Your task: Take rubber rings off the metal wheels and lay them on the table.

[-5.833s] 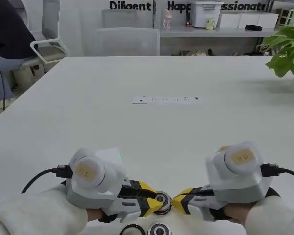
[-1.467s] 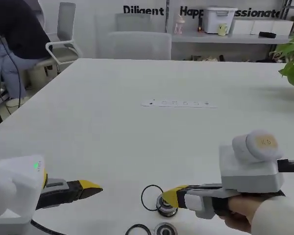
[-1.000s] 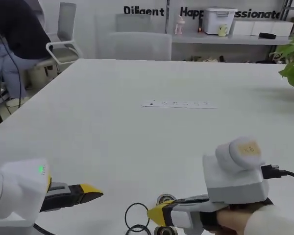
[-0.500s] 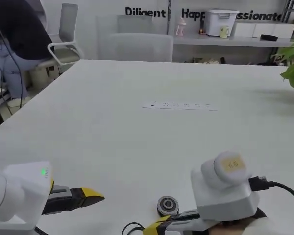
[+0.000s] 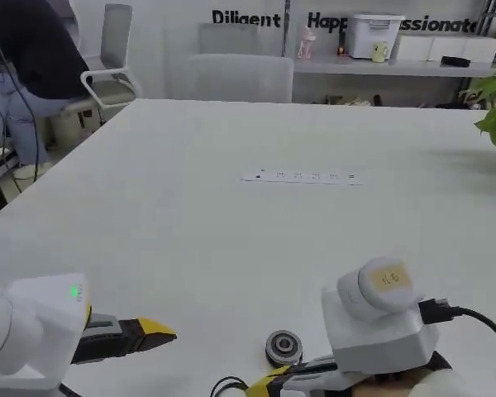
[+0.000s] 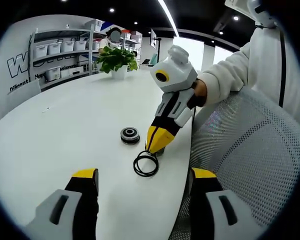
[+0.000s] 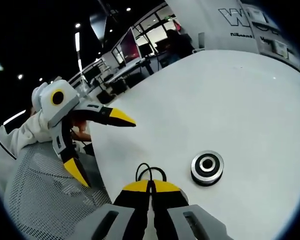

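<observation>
One white table [image 5: 231, 231] carried everything. Two hand-held grippers were over its near edge. The left gripper [image 6: 140, 176] had its two yellow-tipped jaws spread wide apart with nothing between them, and it hovered above the near left part of the table. The right gripper [image 7: 151, 186] had its jaws pressed together, with the tips low at the near edge. One socket strip [image 5: 302, 176] sat flush in the middle of the table, well apart from the work. One metal wheel [image 5: 283, 347] lay flat close to the near edge, just beside the right gripper. Black rubber rings [image 6: 146, 164], two overlapping loops as far as I could count, lay on the table between the wheel and the edge. They were right at the tips of the right gripper; whether those tips nipped one of them I could not tell.
</observation>
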Demonstrator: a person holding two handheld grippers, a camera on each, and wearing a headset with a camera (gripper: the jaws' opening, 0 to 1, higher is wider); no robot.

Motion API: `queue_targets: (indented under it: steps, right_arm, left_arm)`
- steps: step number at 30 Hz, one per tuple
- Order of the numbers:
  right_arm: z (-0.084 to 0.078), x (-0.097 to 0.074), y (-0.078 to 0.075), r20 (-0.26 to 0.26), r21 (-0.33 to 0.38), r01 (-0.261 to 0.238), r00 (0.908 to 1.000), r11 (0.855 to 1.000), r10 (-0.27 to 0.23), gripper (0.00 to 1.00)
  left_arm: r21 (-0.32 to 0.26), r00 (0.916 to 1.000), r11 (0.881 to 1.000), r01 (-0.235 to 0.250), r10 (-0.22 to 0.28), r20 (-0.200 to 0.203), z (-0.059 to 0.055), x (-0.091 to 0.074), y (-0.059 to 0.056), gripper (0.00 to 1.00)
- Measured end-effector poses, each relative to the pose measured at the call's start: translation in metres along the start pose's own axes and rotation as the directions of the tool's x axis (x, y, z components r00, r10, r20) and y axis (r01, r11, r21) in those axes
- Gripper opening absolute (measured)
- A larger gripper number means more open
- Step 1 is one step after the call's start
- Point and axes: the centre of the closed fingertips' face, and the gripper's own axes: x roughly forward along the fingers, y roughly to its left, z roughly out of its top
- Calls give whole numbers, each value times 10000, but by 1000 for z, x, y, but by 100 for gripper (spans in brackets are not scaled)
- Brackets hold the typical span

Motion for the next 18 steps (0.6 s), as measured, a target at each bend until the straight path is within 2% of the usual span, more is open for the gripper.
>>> queue_targets:
  steps: [7, 18]
  right_arm:
    - [0, -1, -2, -3, 86, 50, 10000, 10000, -50, 0]
    - [1, 1, -2, -24, -269, 166, 9999, 9995, -166, 0]
  left_arm:
    - [1, 10000, 10000, 20, -20, -19, -1, 0, 0, 71]
    - [5, 10000, 10000, 21, -21, -37, -1, 0, 0, 70]
